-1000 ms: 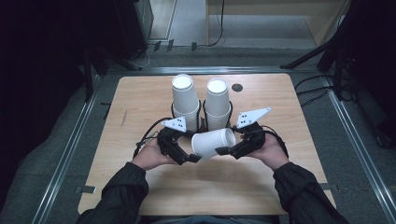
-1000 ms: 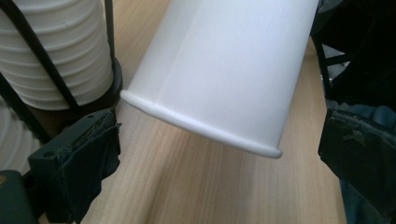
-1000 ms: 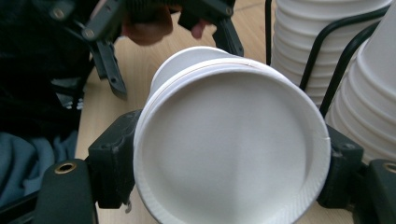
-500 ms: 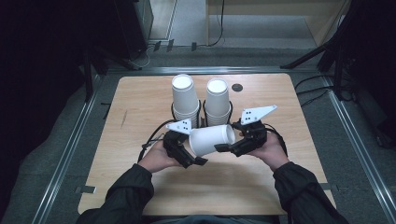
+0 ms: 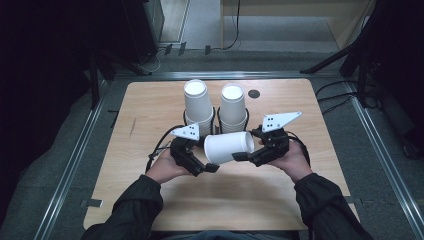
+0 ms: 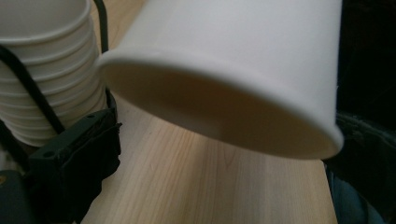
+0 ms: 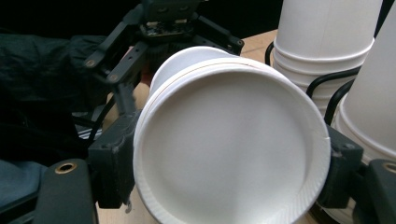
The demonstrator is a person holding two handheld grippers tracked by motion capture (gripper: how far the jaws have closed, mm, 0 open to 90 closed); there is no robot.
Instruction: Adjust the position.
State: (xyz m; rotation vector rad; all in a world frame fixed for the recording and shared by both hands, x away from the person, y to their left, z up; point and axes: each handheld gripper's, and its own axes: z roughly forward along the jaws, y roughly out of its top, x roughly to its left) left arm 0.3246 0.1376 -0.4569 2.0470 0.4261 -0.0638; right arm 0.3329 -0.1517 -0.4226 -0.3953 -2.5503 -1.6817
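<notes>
Right gripper [image 5: 245, 156]: my jaws clamp the paper cup [image 5: 230, 147] at its base.
Left gripper [image 5: 210, 167]: can't tell my jaw gap.

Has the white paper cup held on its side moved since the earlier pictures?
No: the white paper cup lies in the same place before the two cup stacks.

You will find no readable text, label, brand, number or sign on anything here; the cups and table are unmarked.
</notes>
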